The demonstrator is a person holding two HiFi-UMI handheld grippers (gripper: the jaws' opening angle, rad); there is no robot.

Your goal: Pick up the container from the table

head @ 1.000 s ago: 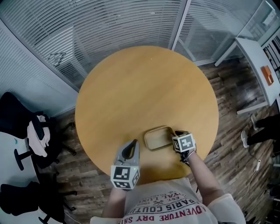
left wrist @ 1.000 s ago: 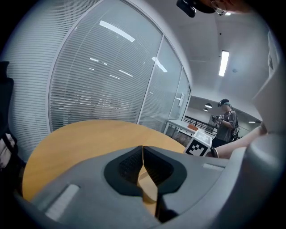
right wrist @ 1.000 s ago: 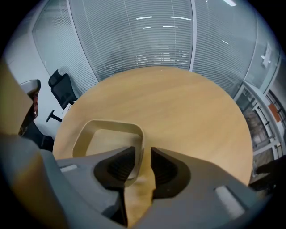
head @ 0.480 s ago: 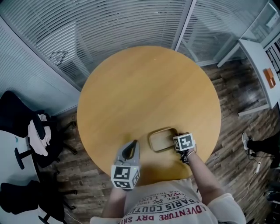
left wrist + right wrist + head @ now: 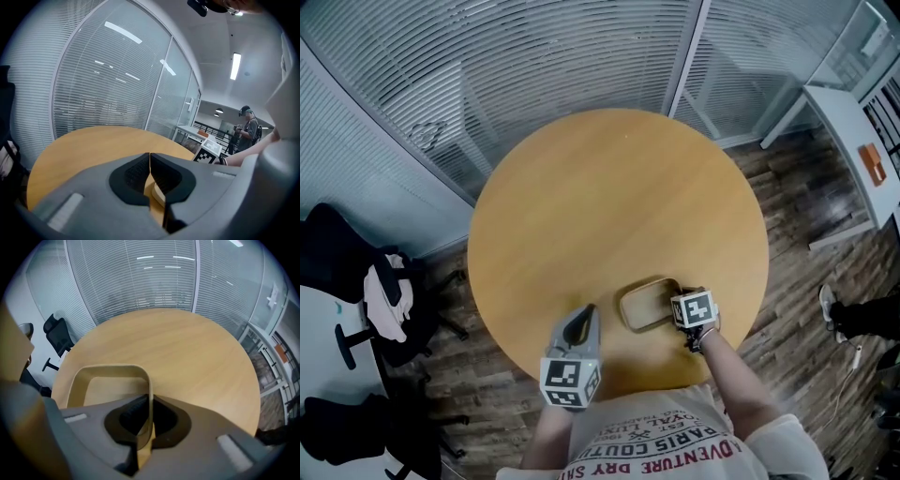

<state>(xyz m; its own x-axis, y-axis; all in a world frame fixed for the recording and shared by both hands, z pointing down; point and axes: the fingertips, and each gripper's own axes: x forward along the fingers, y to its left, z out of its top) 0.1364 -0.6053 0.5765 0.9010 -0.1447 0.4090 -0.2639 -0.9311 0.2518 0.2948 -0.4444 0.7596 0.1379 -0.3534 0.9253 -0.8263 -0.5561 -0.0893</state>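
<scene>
Grey left claw [image 5: 580, 317] hangs pressed together and empty over the near edge of the table [image 5: 609, 197]. Just beyond it, the right claw [image 5: 149, 404] is clamped on the right wall of the tan container [image 5: 643, 307]. The grasp looks made, and lifting it off the table is not yet done.

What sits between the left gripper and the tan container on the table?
Nothing: the head view shows only bare round wooden table between the left gripper and the shallow tan rectangular container.
</scene>
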